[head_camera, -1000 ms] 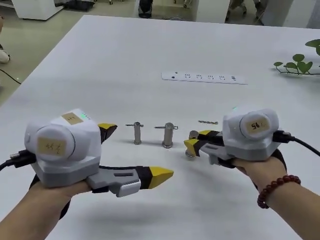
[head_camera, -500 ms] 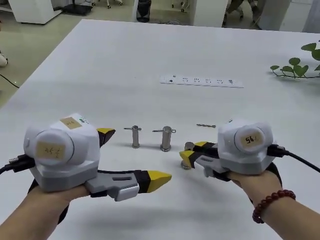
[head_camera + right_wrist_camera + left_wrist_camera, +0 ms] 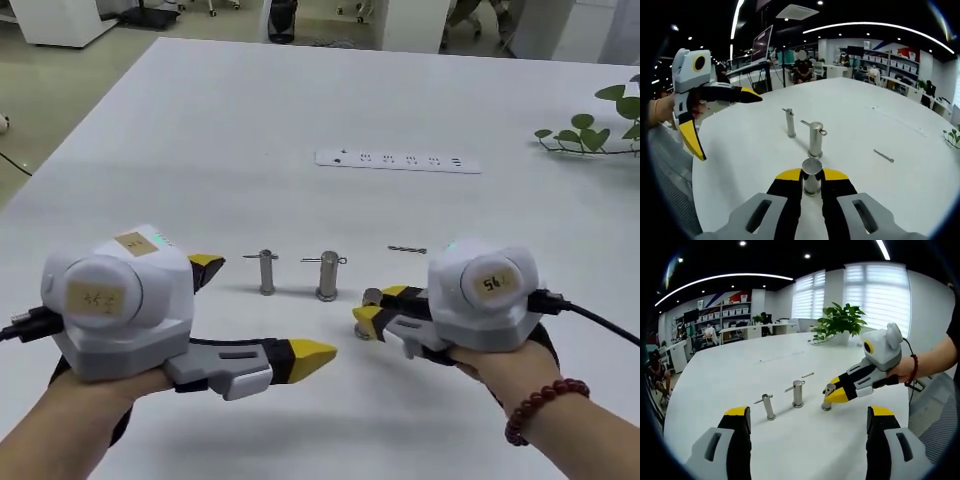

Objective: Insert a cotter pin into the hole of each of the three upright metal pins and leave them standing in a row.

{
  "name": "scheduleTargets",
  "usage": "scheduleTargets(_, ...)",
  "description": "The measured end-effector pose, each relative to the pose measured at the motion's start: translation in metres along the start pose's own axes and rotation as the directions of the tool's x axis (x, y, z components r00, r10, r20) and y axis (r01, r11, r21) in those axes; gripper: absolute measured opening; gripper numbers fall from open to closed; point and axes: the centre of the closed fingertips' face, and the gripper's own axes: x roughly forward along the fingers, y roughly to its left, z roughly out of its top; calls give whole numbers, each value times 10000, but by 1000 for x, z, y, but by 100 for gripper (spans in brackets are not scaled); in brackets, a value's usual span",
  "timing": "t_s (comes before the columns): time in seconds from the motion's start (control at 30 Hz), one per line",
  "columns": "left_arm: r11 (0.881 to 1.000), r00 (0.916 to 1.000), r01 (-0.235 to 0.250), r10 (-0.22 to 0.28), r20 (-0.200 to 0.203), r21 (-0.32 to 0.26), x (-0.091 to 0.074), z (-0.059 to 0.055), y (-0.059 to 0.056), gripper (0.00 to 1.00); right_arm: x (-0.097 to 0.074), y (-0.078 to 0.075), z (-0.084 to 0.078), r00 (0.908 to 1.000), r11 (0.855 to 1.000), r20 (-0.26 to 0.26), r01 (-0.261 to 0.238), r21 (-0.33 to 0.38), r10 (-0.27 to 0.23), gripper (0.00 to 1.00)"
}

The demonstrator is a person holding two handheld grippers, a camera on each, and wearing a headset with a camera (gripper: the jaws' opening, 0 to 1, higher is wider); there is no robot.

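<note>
the right gripper [image 3: 812, 176] has its yellow-tipped fingers clenched on the short plain steel upright pin [image 3: 812, 184], which stands at the right-hand end of the row on the white surface [image 3: 300, 130]. its hole looks empty. of the other two upright pins, the slim steel pin [image 3: 267, 272] and the thicker middle steel pin [image 3: 328, 277] each carry a cotter pin through the top. the left gripper [image 3: 262, 307] hangs near the slim end of the row, its fingers released and wide apart, grasping nothing. what matters for the coming move is the loose thin grey cotter pin [image 3: 407, 250]. it lies flat on the surface, beyond the held pin and a little to its right, with its long axis roughly along the line of the row. the right gripper is much nearer to it but occupied. the free left gripper would have to reach across the whole row. two of the three seem done, and fetching that cotter pin likely comes next.
</note>
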Motion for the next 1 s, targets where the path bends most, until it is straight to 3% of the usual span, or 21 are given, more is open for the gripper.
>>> scheduleTargets(0.23,10000,10000,-30,30,10,-6,-1,0,0,96,-5,2,3,9996,9996,233,-132,253,126,15)
scheduleTargets(0.43,10000,10000,-24,24,-23,-10,0,-1,0,97,-13,-3,8,9996,9994,85,-257,218,256,20)
scheduleTargets(0.7,9998,9999,-53,56,124,-172,-1,1,1,98,-29,-7,22,9975,9980,303,-633,-74,635,18)
scheduleTargets(1.0,9997,9996,-66,73,274,-243,0,3,1,98,-37,-30,34,9987,9974,28,-497,-531,500,19)
